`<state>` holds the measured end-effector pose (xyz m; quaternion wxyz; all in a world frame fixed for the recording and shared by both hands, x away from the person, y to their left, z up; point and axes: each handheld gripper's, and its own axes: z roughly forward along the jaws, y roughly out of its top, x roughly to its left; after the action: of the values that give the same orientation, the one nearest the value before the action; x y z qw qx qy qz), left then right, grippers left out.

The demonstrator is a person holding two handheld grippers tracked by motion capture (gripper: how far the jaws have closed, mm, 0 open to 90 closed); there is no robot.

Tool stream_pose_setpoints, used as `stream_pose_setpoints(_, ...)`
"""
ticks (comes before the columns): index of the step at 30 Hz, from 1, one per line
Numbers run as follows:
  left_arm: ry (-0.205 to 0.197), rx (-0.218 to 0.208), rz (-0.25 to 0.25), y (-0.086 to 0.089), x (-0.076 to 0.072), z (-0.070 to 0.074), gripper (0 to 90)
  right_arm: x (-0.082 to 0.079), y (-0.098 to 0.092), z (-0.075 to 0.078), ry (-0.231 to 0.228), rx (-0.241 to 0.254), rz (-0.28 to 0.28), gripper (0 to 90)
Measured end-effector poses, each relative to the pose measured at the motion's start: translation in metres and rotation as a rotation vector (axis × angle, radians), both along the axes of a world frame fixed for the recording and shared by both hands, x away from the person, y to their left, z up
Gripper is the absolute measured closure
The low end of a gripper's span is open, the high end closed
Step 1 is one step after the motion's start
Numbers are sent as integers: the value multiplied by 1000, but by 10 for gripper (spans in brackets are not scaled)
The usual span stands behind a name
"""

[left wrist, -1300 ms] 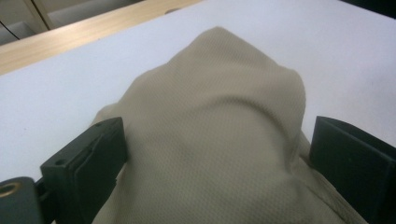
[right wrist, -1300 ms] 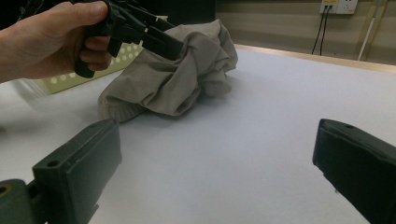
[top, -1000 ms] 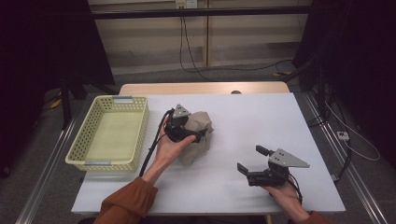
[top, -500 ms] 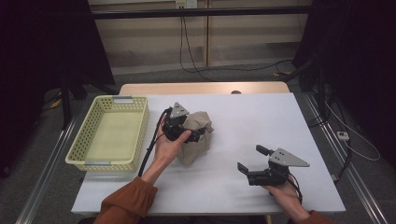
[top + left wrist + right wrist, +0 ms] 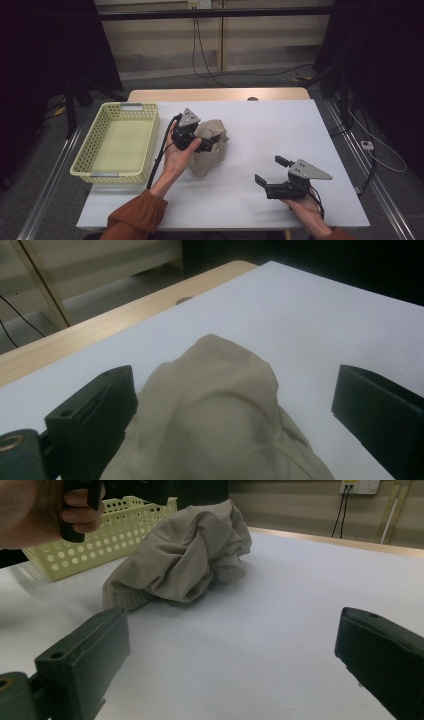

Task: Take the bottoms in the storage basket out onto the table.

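Landmark: the beige cloth [image 5: 207, 147], a crumpled heap on the white worktop [image 5: 260, 125], a little left of the worktop's middle.
Cloth shape: it is bunched and wrinkled; one higher lump stands at its far end, and a flatter edge lies on the worktop at its near end.
Left claw [image 5: 207, 145]: it is over the cloth, at the cloth's left upper part, held by the left hand [image 5: 175, 150].
Left claw state: its jaws stand wide apart, one on each side of the high fold of the cloth [image 5: 220, 415]. The left jaw seems to touch the fabric; the right jaw is apart from it, with bare worktop between. It grips nothing.
Right claw [image 5: 270, 175]: it is well apart from the cloth, to the right and nearer to the person, low over the worktop, held by the right hand [image 5: 305, 212].
Right claw state: its jaws are spread wide with nothing between them; they point toward the cloth [image 5: 185, 555].
Basket [image 5: 82, 165]: a pale yellow plastic basket with holes in the walls, to the left of the cloth, near it but not touching.
Cable [image 5: 162, 150]: black, it runs from the left claw down between the basket and the cloth.
Sleeve [image 5: 132, 217]: orange-brown, on the left forearm, on the near side of the cloth.
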<state>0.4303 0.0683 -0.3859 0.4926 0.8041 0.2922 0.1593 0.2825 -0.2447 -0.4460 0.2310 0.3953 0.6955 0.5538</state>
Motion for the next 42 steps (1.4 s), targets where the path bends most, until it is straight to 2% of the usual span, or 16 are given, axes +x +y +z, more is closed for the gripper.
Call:
stream_pose_setpoints(4, -10, 1, -2, 0, -3, 3, 39, -1, 2, 0, -2, -8, 7, 10)
stream_pose_setpoints(7, -18, 18, 4, 1, -4, 7, 39, -1, 1, 0, -3, -9, 5, 10)
stream_pose_setpoints(11, -18, 12, 15, 3, -5, 9, 40, 0, 1, 0, -2, -8, 5, 10)
stream_pose_setpoints(18, -22, 53, 9, 5, -10, 13, 41, 0, 2, 0, -4, -9, 7, 10)
stream_pose_setpoints(23, -24, 64, 6, 7, -14, 17, 41, 1, 2, 0, -5, -10, 9, 10)
stream_pose_setpoints(33, -36, 69, 13, 13, -22, 24, 41, 2, 4, 0, -5, -11, 12, 10)
stream_pose_setpoints(35, -34, 64, 12, 14, -24, 25, 42, 2, 4, 0, -5, -11, 12, 10)
stream_pose_setpoints(37, -17, 40, 8, 15, -26, 26, 47, 2, 4, 0, -4, -11, 12, 10)
stream_pose_setpoints(39, -8, 46, 13, 15, -28, 26, 49, 3, 4, 0, -2, -11, 12, 10)
stream_pose_setpoints(42, -21, 57, 12, 16, -31, 28, 49, 3, 4, 0, -2, -11, 12, 10)
